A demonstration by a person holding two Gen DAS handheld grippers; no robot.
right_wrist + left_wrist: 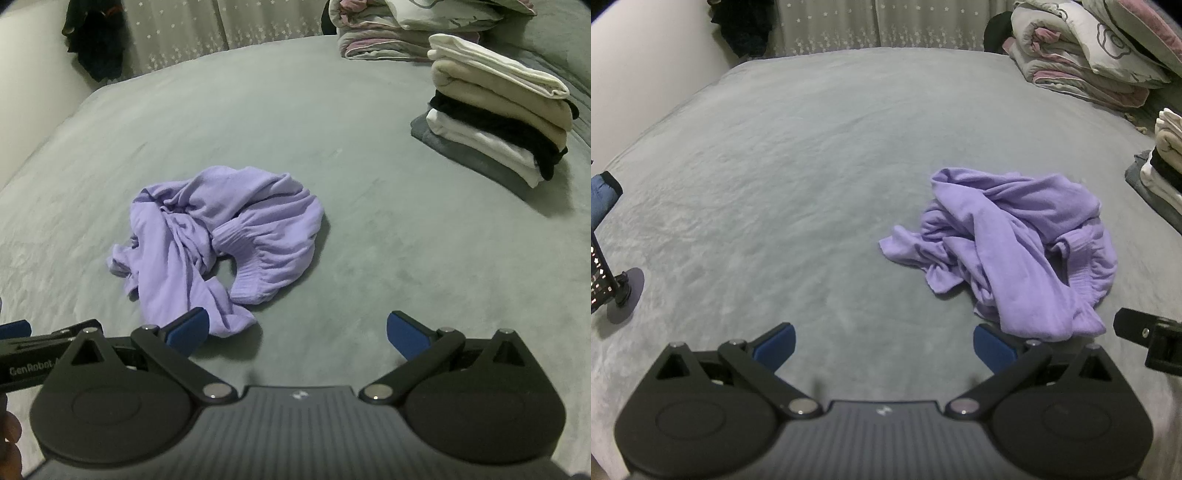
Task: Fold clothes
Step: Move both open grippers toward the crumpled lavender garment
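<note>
A crumpled lilac garment with a ribbed elastic band lies in a heap on the grey bedspread. My left gripper stands open just left of the heap's near end, with nothing between its blue pads. My right gripper is open too, its left pad right beside the garment's nearest fold, touching or apart I cannot tell. Part of the right gripper's black body shows at the right edge of the left wrist view. Part of the left gripper shows at the left edge of the right wrist view.
A stack of folded clothes in white, beige, black and grey sits at the bed's right side. Rolled quilts lie at the far right. A phone on a small stand stands at the left edge. A curtain hangs behind.
</note>
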